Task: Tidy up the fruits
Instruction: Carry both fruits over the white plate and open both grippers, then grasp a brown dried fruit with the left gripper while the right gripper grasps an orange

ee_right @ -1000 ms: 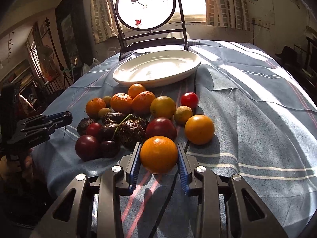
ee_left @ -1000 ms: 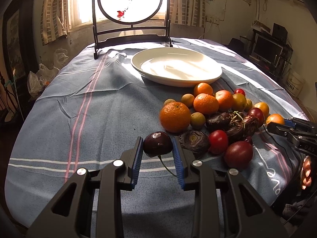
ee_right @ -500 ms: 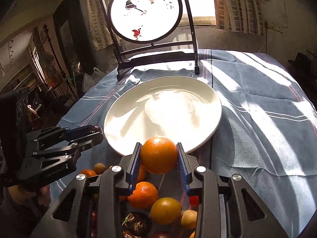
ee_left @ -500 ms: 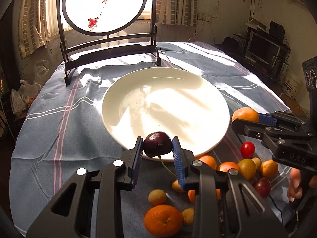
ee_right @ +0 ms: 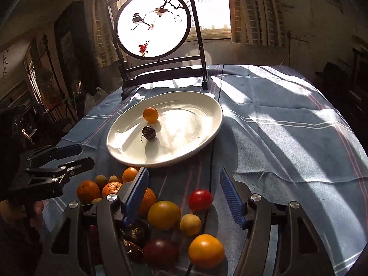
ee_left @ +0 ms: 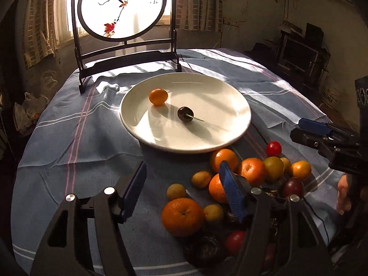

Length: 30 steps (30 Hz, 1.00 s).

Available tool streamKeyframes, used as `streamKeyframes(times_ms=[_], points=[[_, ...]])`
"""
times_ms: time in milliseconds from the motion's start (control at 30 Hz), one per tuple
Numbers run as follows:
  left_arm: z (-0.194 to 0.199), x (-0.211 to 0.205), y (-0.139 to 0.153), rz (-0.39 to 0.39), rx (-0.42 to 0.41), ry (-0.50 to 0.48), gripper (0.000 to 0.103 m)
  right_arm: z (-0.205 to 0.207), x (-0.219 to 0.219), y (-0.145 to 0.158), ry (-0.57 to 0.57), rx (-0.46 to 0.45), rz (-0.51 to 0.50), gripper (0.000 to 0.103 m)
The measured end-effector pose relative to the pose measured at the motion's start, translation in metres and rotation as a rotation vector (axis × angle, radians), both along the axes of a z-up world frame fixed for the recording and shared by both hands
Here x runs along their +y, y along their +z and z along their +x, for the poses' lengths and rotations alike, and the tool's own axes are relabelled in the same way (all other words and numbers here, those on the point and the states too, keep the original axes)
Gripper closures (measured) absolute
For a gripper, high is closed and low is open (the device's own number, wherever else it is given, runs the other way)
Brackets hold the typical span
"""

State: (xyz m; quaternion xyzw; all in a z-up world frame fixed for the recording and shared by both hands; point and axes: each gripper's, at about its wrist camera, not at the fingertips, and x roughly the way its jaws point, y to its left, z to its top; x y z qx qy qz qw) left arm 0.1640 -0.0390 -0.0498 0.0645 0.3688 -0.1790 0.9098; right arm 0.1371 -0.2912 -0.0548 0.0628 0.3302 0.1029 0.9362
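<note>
Left tool (ee_left: 182, 189), right tool (ee_right: 184, 195) just spread, both empty; cherry (ee_left: 185, 114), orange (ee_left: 158, 96) now on plate (ee_left: 230, 135).

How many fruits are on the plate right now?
2. An orange lies on the far left part of the plate, and a dark cherry with its stem lies near the middle, apart from it. Nothing looks hidden there.

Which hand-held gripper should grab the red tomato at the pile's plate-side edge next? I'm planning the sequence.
Probably the right hand-held gripper: its jaws have just opened with nothing between them, and the red tomato lies nearly between its fingers. From the left hand-held gripper, also just opened, oranges stand before that tomato.
</note>
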Motion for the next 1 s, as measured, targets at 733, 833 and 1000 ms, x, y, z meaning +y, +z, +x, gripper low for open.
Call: streamKeyframes(times_ms=[733,833,1000], points=[[-0.056,0.009,-0.052,0.045,0.101,-0.019,0.046,-0.039,-0.019,-0.015,0.019,-0.032,0.035,0.035],[-0.048,0.016,-0.053,-0.006,0.138,0.006,0.037,-0.040,-0.015,-0.015,0.039,-0.037,0.020,0.034],[-0.049,0.010,-0.054,0.000,0.126,-0.033,0.053,-0.038,-0.013,-0.017,0.049,-0.017,0.010,0.034]])
